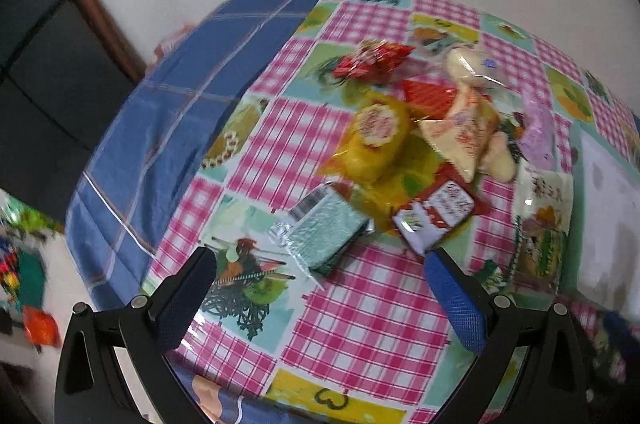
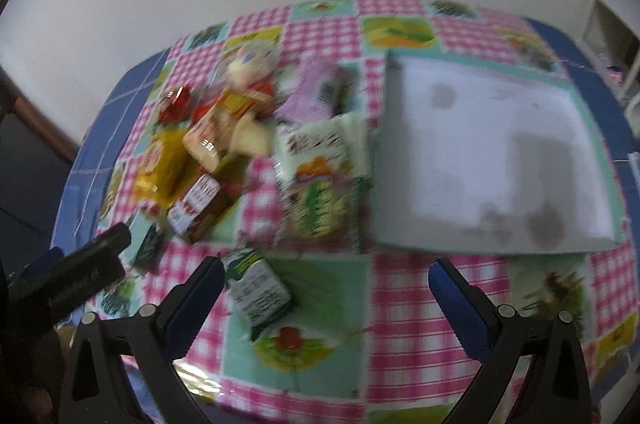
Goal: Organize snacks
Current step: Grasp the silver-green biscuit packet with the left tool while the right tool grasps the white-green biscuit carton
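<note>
Snacks lie in a loose pile on the checked tablecloth (image 1: 360,312) ahead of you. Your left gripper (image 1: 320,264) hangs wide apart and empty above the cloth; nearest its fingers sits a teal foil packet (image 1: 324,236), its long axis running from near-left to far-right. Just beside it is a small red-and-white carton (image 1: 436,216), tilted the same way. Beyond them a yellow wrapped cake (image 1: 376,140) rests with its round label facing up, then a cream triangular pack (image 1: 464,136) pointing toward you, and a red wrapper (image 1: 372,58) farthest. Your right gripper (image 2: 326,272) is also spread wide, holding nothing; a green-and-white box (image 2: 258,290) lies close to its left finger, angled away to the left. A white tray (image 2: 496,152) lies farther right, apart from the pile.
</note>
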Available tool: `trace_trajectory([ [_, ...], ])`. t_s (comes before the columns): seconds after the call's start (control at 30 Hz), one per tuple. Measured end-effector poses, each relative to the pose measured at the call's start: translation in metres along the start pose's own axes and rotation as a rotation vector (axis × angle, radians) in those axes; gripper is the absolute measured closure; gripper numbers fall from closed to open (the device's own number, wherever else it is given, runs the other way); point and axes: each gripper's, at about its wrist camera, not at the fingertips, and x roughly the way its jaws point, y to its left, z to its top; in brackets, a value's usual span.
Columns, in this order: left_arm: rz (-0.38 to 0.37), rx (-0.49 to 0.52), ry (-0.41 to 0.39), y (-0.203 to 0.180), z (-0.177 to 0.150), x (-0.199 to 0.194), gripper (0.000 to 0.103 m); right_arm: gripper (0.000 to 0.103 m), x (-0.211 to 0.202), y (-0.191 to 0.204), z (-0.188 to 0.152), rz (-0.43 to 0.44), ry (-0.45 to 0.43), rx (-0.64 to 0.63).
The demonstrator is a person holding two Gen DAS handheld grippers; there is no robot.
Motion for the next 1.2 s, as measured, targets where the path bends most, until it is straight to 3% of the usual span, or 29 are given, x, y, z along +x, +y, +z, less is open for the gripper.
trace_trajectory([
  [0.1, -0.005, -0.009, 0.021, 0.011, 0.006, 0.011, 0.000, 0.000, 0.009, 0.011, -0.002, -0.003, 0.035, -0.036],
  [0.27, -0.027, 0.053, 0.056, 0.017, 0.014, 0.032, 0.000, 0.000, 0.029, 0.029, -0.006, 0.013, 0.112, -0.088],
  [0.5, -0.023, 0.138, 0.105, 0.015, 0.014, 0.065, 0.001, 0.000, 0.056, 0.045, -0.012, -0.032, 0.204, -0.160],
  [0.67, -0.061, 0.172, 0.132, 0.008, 0.018, 0.081, 0.020, 0.001, 0.067, 0.049, -0.013, -0.071, 0.223, -0.185],
  [0.7, -0.069, 0.174, 0.134, 0.007, 0.018, 0.083, 0.028, 0.002, 0.069, 0.050, -0.013, -0.071, 0.224, -0.193],
  [0.8, -0.089, 0.180, 0.138, 0.005, 0.017, 0.085, 0.039, 0.014, 0.074, 0.056, -0.012, -0.045, 0.225, -0.210],
  [0.97, -0.098, 0.176, 0.133, 0.001, 0.016, 0.083, 0.046, 0.044, 0.085, 0.064, -0.013, -0.023, 0.234, -0.203],
  [1.2, -0.107, 0.139, 0.140, 0.010, 0.008, 0.076, 0.050, 0.057, 0.089, 0.059, -0.012, 0.002, 0.218, -0.178],
])
